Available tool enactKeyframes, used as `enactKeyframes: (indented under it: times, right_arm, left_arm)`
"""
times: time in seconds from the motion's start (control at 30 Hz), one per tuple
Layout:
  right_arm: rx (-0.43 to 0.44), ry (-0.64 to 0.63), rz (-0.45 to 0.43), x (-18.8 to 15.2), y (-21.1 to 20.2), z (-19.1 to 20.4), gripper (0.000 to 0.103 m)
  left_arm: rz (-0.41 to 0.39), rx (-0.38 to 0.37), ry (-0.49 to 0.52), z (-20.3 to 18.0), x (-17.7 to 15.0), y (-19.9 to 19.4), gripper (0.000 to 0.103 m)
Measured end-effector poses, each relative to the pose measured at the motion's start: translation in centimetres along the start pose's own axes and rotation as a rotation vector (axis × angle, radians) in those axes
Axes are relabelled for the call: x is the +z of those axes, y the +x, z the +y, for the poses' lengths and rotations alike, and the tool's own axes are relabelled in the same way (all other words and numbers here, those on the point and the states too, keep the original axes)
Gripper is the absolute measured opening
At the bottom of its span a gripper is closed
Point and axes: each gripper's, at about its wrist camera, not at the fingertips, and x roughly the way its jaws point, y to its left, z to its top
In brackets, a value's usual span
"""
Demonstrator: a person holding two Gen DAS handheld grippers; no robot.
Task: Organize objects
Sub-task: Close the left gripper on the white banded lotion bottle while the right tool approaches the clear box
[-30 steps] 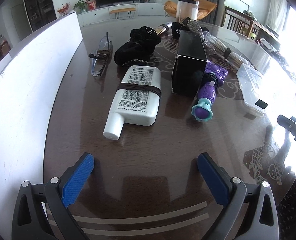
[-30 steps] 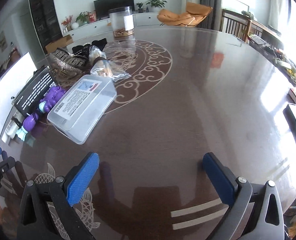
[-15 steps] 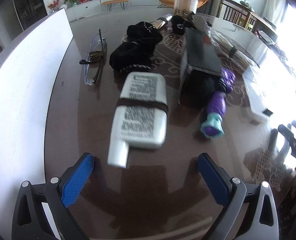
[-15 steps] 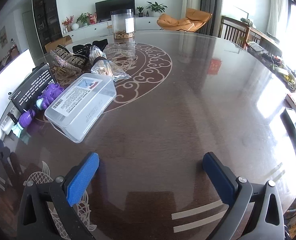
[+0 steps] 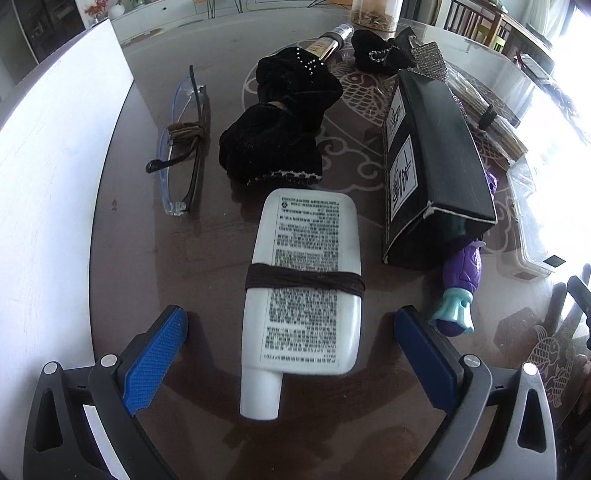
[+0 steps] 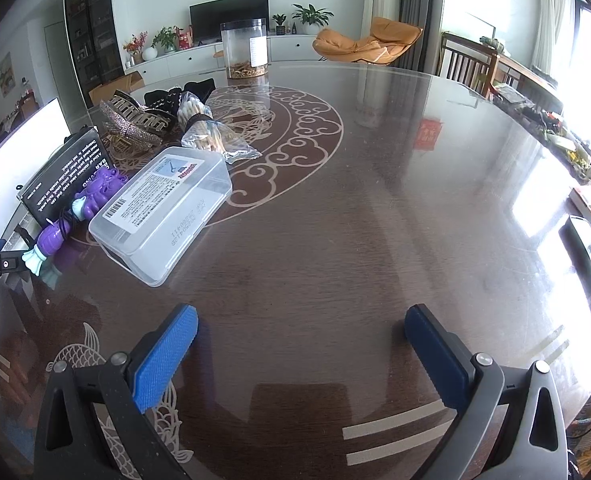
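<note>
Bottle (image 5: 305, 276) lies cap-near, long axis running away between the wide-open left gripper (image 5: 291, 330) pads; right gripper (image 6: 301, 328), also wide, sits well apart.

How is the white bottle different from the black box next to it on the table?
The white bottle lies flat on its broad face, while the black box stands on a long edge. The bottle has a dark band wrapped around its middle; the box has none. The bottle's cap end lies between the open fingers of the left gripper; the box sits beyond them. Both carry printed labels.
</note>
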Motion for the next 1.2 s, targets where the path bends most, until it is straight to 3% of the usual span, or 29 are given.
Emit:
enactKeyframes:
  times: [0.37,0.43,0.47,0.5,0.7,0.8,0.87,0.93,1.03,1.2]
  right_arm:
    - [-0.001,-0.001,-0.001,-0.1,0.0,0.0,0.103]
    - [-0.002,-0.001,-0.001,-0.1,0.0,0.0,0.103]
    - [-0.002,-0.001,-0.001,-0.1,0.0,0.0,0.103]
    - [-0.001,-0.002,-0.002,-0.1,0.0,0.0,0.103]
    - [0.019,-0.023,0.018,0.2,-0.1,-0.1,0.103]
    - [0.025,0.051,0.141,1.5,0.1,-0.4,0.103]
    - [0.161,0.163,0.141,3.3,-0.6,-0.1,0.103]
    - [0.22,0.205,0.121,5.2,-1.1,1.2,0.103]
    - [0.294,0.21,0.16,7.9,-0.1,4.6,0.103]
    - [0.171,0.084,0.226,9.2,2.8,8.8,0.103]
  left_arm:
    - [0.034,0.001,-0.001,0.1,1.7,0.7,0.103]
    - [-0.011,0.0,0.011,0.0,1.4,0.3,0.089]
    - [-0.044,-0.006,0.024,-0.1,1.2,-0.3,0.064]
    - [-0.058,-0.011,0.033,-0.3,1.0,-0.7,0.054]
    - [-0.09,-0.008,0.015,-0.5,-2.6,-2.2,0.053]
    - [-0.132,0.004,0.009,-0.9,-5.3,-3.1,0.054]
    - [-0.143,0.007,-0.002,-1.0,-6.0,-3.4,0.054]
    - [-0.147,0.009,-0.009,-1.1,-6.2,-3.5,0.054]
    - [-0.143,0.005,-0.01,-1.1,-5.6,-3.2,0.053]
    - [-0.163,0.003,-0.011,-1.6,-6.2,-3.4,0.053]
